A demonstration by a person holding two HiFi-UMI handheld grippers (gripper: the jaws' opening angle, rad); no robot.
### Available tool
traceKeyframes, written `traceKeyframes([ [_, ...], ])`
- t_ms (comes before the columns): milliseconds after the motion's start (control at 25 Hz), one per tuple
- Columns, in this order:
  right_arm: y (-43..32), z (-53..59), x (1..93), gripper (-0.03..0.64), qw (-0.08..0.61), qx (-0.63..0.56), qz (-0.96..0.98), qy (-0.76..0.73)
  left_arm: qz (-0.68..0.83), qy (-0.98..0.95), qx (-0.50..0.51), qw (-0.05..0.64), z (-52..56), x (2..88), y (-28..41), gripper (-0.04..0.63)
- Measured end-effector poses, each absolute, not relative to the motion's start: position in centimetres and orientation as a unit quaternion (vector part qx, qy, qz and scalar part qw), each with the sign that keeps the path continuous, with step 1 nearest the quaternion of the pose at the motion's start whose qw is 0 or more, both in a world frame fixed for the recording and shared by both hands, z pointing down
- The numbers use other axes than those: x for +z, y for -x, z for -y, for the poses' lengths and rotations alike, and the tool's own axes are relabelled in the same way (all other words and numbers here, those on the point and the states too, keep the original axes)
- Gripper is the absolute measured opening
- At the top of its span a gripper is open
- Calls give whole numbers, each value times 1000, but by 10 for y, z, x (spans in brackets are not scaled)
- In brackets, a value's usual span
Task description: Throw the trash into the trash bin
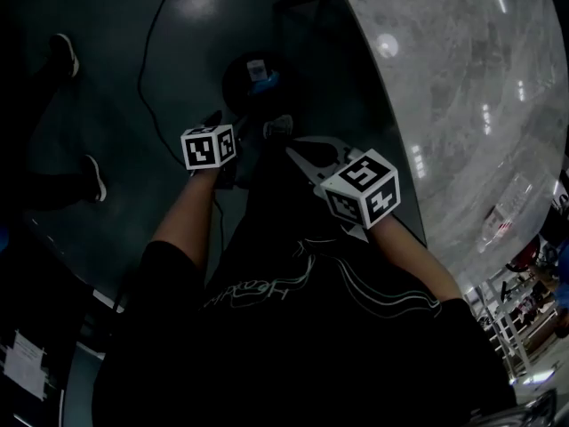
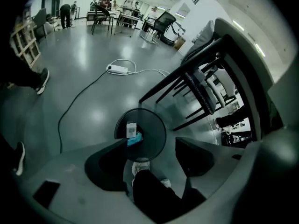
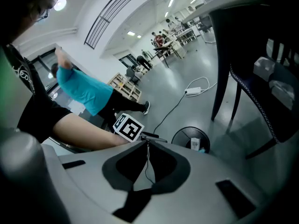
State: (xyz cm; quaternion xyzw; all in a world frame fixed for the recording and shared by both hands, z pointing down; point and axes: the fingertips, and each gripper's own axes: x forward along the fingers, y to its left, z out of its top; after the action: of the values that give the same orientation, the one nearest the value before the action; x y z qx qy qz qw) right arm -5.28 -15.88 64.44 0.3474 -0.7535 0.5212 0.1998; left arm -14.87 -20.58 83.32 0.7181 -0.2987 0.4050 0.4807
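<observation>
A round black trash bin stands on the grey floor with a white piece of trash and a blue piece inside it. My left gripper hangs just short of the bin. In the left gripper view, the left gripper has its jaws wide apart with nothing between them, only my leg and shoe below. My right gripper is beside it, its jaws shut and holding nothing. The right gripper view shows the bin beyond the jaws and the left gripper's marker cube.
A marble table curves along the right. A dark chair stands right of the bin. A white power strip with its cable lies on the floor. A bystander's shoes are at the left; a person in a teal shirt stands nearby.
</observation>
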Motion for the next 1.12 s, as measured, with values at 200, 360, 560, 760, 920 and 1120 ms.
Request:
traceKeyframes([
  [200,51,139,627,41,186,516,761,-346,308,-731,352,497,182,794,139,314],
  [360,41,125,605,41,163,507,764,-364,294,-765,290,495,173,740,118,306],
  [560,22,105,560,41,125,484,773,-390,300,-794,222,481,178,662,106,172],
  [760,-7,80,504,41,87,453,784,-416,290,-819,141,475,169,573,62,60],
  [920,-45,62,454,41,33,419,782,-459,227,-857,97,452,160,505,5,19],
  [1120,-101,12,395,41,-21,377,769,-516,144,-889,82,426,120,436,-58,6],
])
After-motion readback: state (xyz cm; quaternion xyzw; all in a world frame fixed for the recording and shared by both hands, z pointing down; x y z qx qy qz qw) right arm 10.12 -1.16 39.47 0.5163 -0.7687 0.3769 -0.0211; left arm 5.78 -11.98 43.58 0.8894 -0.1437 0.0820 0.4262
